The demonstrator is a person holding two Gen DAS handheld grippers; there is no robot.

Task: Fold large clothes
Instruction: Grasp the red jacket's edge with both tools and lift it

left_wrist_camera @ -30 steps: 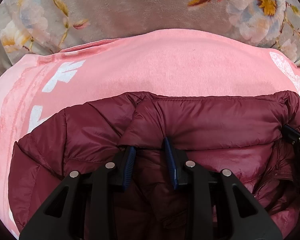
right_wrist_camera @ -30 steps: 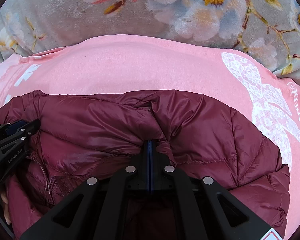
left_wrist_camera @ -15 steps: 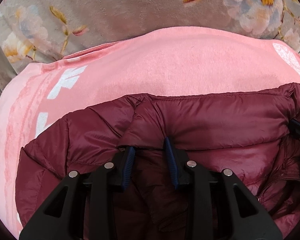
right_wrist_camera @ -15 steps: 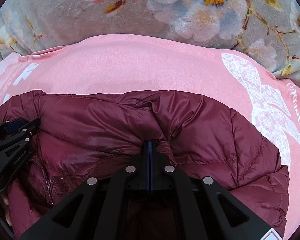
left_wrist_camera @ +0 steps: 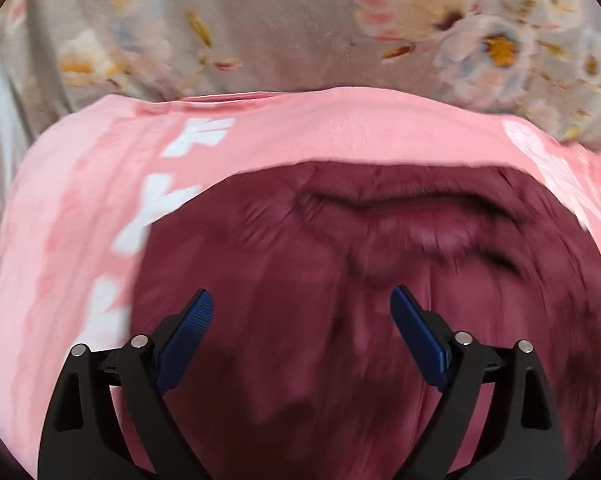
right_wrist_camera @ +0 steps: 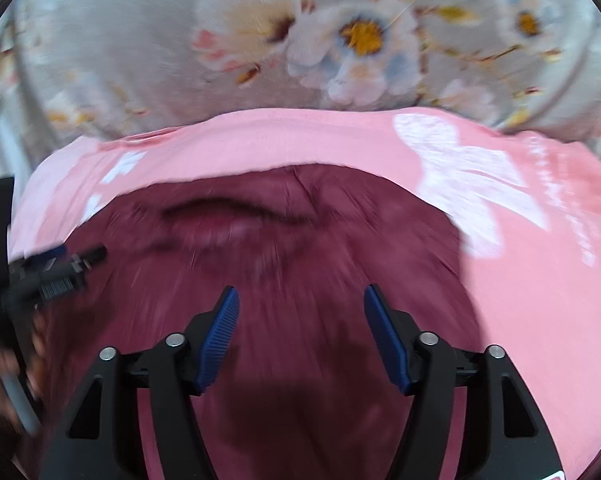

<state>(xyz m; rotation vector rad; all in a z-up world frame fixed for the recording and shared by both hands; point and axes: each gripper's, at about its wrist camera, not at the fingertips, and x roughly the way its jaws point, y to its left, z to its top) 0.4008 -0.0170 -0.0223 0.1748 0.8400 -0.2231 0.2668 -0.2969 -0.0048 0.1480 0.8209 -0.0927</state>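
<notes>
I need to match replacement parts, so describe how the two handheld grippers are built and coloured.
Both look alike. The left gripper and right gripper each have two black angular plastic fingers with triangular cut-outs and silver round pivot screws. Each finger ends in a ribbed blue pad. A white label corner shows at the right gripper's lower edge; its print is unreadable. No cables show.

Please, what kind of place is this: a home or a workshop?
Most likely a home, probably a bed or a sofa. A soft floral blanket covers the surface, a pink cloth is spread on it, and a maroon puffer jacket lies on top.
</notes>
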